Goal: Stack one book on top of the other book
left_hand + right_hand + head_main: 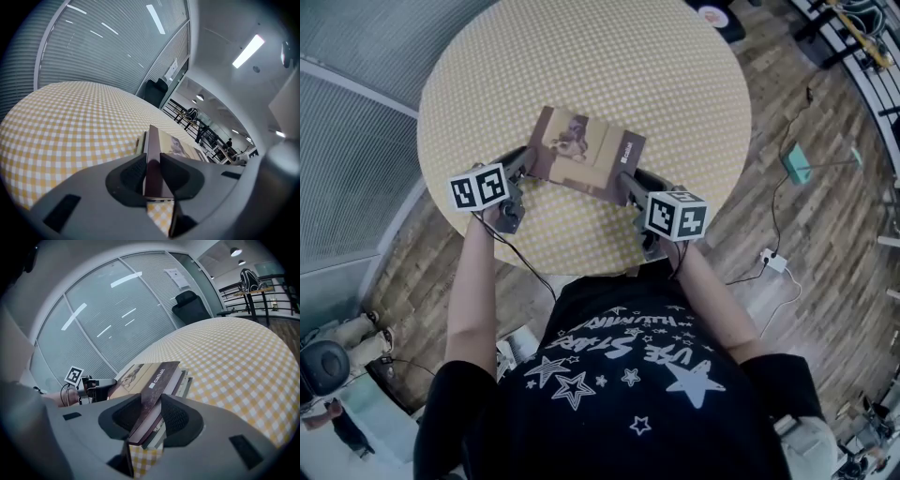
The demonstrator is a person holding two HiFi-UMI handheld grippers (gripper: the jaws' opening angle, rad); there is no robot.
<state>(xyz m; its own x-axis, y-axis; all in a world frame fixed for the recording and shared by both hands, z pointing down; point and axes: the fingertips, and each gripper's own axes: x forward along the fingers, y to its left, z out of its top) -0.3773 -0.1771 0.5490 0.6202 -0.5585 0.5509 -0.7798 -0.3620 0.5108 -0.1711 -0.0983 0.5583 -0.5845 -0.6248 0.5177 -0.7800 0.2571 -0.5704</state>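
Observation:
A brown-covered book (581,150) lies on top of a second book on the round table with the yellow checked cloth (581,56). In the right gripper view the lower book (185,383) shows as pale page edges under the brown book (145,376). My left gripper (525,161) is shut on the brown book's left edge; in the left gripper view (152,171) its pads pinch the thin cover (173,145). My right gripper (630,183) is shut on the book's right side, its jaws (151,416) standing wide with the lower book's edge also between them.
The table's near edge runs just under both grippers, with the person's body right behind. Wooden floor surrounds the table, with cables and a white adapter (773,261) at the right. A glass wall with blinds (347,112) stands at the left.

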